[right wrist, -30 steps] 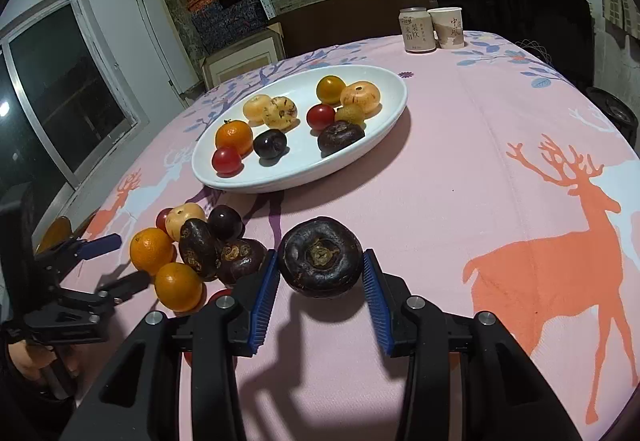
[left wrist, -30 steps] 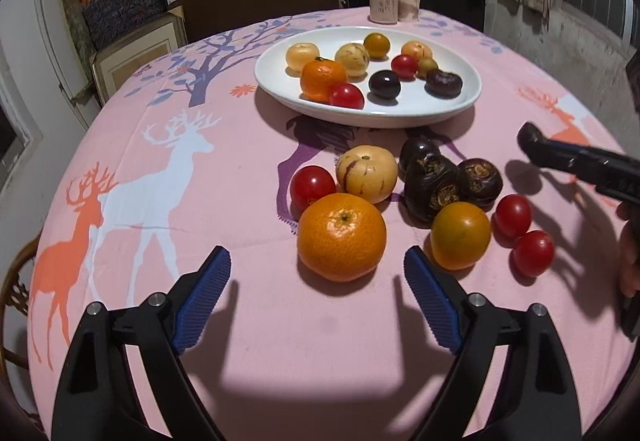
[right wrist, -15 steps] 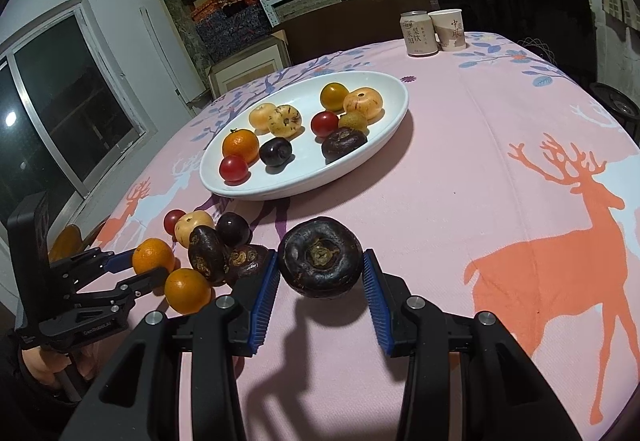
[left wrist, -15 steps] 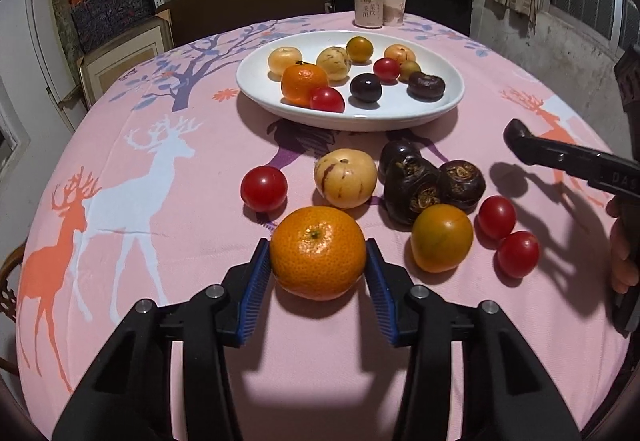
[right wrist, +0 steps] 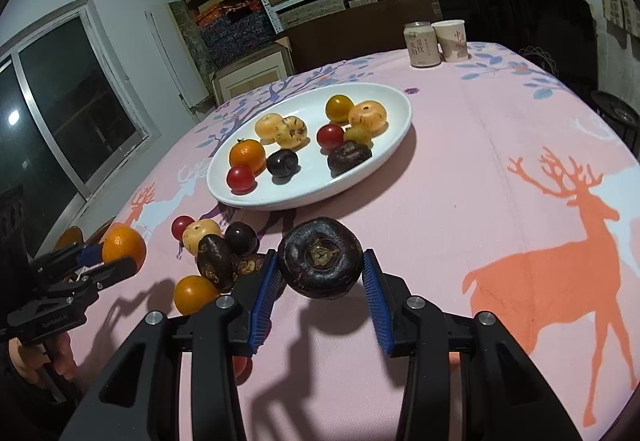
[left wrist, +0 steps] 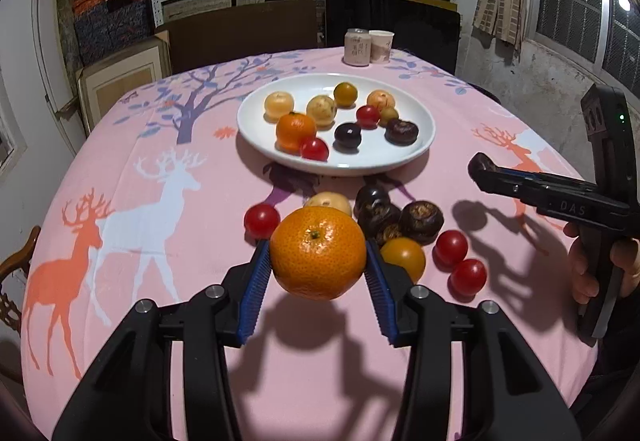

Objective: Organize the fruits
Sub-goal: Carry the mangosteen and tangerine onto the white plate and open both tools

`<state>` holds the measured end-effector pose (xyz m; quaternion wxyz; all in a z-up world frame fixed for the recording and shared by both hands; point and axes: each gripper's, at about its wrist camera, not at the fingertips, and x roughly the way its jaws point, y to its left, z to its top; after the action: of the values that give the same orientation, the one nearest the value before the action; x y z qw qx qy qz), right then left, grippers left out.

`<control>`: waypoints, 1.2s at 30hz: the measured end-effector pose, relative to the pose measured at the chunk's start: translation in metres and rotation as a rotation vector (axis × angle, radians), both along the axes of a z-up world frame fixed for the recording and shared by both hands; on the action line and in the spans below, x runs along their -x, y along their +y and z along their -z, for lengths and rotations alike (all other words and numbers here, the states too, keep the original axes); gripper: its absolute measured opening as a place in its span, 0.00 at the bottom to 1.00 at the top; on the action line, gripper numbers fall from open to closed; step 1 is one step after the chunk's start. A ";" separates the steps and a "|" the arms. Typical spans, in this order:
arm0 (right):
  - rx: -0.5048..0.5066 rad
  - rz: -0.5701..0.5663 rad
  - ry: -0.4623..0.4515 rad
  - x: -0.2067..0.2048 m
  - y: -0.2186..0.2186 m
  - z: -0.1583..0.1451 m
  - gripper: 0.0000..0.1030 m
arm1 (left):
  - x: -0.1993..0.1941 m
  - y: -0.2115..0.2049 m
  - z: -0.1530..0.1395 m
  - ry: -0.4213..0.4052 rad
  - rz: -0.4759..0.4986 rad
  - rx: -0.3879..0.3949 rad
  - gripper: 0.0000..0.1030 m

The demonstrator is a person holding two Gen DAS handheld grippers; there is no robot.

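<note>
My left gripper (left wrist: 316, 261) is shut on a large orange mandarin (left wrist: 318, 245) and holds it just above the pink tablecloth, with its shadow below. My right gripper (right wrist: 320, 261) is shut on a dark brown round fruit (right wrist: 320, 255), also held off the cloth. A white oval plate (left wrist: 416, 157) behind holds several fruits. Loose on the cloth between plate and grippers lie red tomatoes (left wrist: 451, 247), dark fruits (left wrist: 422, 221), a pale fruit (left wrist: 328, 201) and a yellow-orange fruit (left wrist: 404, 257). In the right wrist view the left gripper (right wrist: 116, 261) with the mandarin (right wrist: 124, 245) is at the far left.
A can (left wrist: 357, 47) and a paper cup (left wrist: 381, 46) stand at the table's far edge, before a dark chair back (left wrist: 392, 21). A wooden chair (left wrist: 16, 265) is at the left edge. A person's hand (left wrist: 584, 277) grips the right tool. Shelves of boxes fill the background.
The left jaws closed from wide open onto the mandarin and lifted it off the cloth. The right gripper kept its hold on the dark fruit and barely moved.
</note>
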<state>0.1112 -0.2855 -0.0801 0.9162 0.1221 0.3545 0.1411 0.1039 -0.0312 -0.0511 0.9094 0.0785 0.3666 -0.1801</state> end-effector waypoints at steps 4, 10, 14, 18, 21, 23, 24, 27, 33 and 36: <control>0.020 -0.014 -0.034 -0.006 0.000 -0.025 0.41 | -0.016 -0.016 -0.012 -0.014 0.027 0.003 0.44; 0.029 -0.017 -0.072 -0.043 -0.008 -0.071 0.41 | -0.059 -0.051 -0.018 -0.007 0.077 0.017 0.44; 0.032 -0.014 -0.064 -0.076 -0.009 -0.084 0.41 | -0.092 -0.075 -0.011 0.030 0.096 0.010 0.44; 0.049 -0.025 -0.028 -0.108 -0.004 -0.076 0.41 | -0.119 -0.090 0.003 0.074 0.103 -0.008 0.44; 0.053 -0.037 0.009 -0.131 0.003 -0.065 0.41 | -0.133 -0.094 0.015 0.110 0.107 -0.013 0.45; 0.049 -0.046 0.037 -0.147 0.009 -0.057 0.41 | -0.138 -0.094 0.022 0.130 0.112 -0.011 0.45; 0.052 -0.052 0.050 -0.155 0.013 -0.053 0.41 | -0.141 -0.094 0.025 0.143 0.112 -0.008 0.45; 0.068 -0.075 0.073 -0.172 0.026 -0.044 0.42 | -0.144 -0.090 0.027 0.153 0.107 0.008 0.62; 0.081 -0.043 0.045 -0.175 0.030 -0.045 0.60 | -0.131 -0.069 0.004 0.086 0.067 0.050 0.75; 0.086 -0.043 0.035 -0.158 0.024 -0.049 0.60 | -0.116 -0.051 -0.007 0.055 0.038 0.075 0.81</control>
<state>0.2693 -0.2610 -0.0310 0.9110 0.0773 0.3789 0.1431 0.2200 -0.0823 -0.0444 0.8977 0.0462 0.3829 -0.2130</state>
